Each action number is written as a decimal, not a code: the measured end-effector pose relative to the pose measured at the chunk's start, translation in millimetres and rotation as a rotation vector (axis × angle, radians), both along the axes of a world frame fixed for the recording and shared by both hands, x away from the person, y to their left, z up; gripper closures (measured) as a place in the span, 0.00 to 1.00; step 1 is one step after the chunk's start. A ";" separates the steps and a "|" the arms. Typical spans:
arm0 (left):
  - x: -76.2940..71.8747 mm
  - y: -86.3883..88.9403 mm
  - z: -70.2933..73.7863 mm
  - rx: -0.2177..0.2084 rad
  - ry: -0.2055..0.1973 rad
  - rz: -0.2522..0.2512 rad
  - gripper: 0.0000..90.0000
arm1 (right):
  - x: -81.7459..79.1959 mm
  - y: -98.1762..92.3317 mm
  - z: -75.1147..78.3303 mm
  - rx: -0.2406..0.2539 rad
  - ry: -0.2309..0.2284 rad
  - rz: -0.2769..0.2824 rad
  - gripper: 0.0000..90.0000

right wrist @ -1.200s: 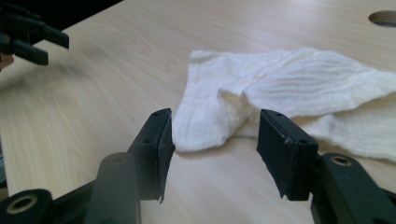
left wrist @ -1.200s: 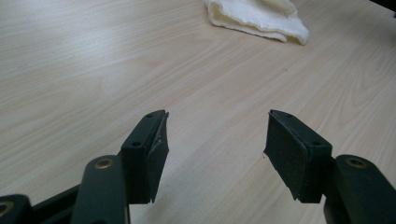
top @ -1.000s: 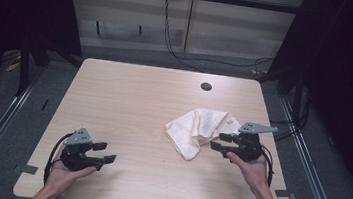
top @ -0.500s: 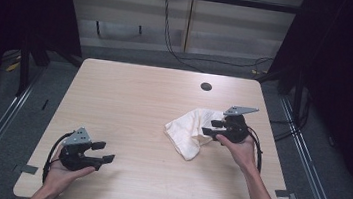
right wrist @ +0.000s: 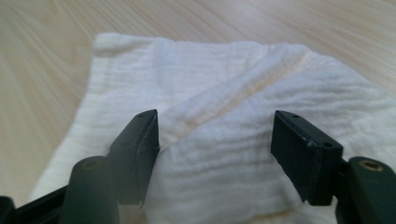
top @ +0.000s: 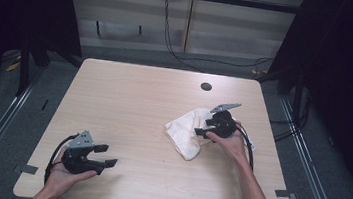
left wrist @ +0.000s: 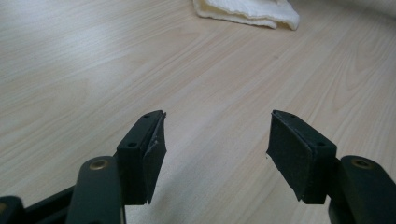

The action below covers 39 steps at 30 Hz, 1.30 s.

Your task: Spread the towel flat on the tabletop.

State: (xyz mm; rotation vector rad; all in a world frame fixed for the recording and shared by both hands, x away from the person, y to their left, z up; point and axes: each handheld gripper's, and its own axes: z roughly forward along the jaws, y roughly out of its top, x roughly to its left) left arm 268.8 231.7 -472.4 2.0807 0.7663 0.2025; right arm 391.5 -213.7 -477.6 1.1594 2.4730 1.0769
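Observation:
A crumpled cream cloth (top: 187, 132) lies on the right half of the wooden table (top: 133, 104). My right gripper (top: 201, 131) hovers over its right side, jaws open. In the right gripper view the cloth (right wrist: 224, 116) spreads under and between the open gripper (right wrist: 215, 149), a raised fold running diagonally across it; nothing is pinched. My left gripper (top: 105, 156) rests near the table's front left, open and holding nothing. In the left gripper view its jaws (left wrist: 212, 154) stand wide over bare wood, and the cloth (left wrist: 247, 11) lies far ahead.
A small dark round hole (top: 206, 87) sits near the table's far edge. Metal frame rails (top: 7, 110) run along both sides of the table. Cables (top: 171, 38) hang behind the far edge.
My right gripper has moved left and away from the person, from the table's right edge onto the cloth. The left gripper has stayed put.

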 end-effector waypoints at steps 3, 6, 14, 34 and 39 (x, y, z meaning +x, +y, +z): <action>1.0 -0.4 -0.9 0.005 0.002 -0.005 0.40 | 2.5 -0.1 -3.6 -0.002 0.007 0.007 0.39; 2.1 -0.8 -1.4 0.004 0.009 -0.003 0.40 | 4.8 -1.3 -3.8 -0.008 0.016 0.008 0.40; 2.0 2.6 -0.6 0.004 0.005 0.002 0.40 | 6.3 -0.4 -21.4 -0.031 0.036 0.029 0.45; 3.9 2.8 -2.4 -0.002 0.012 0.006 0.40 | -10.5 0.1 -22.6 0.007 0.043 0.055 0.86; 3.8 2.5 -2.5 -0.003 0.011 0.008 0.41 | -16.6 3.5 -21.7 0.011 0.060 0.066 0.86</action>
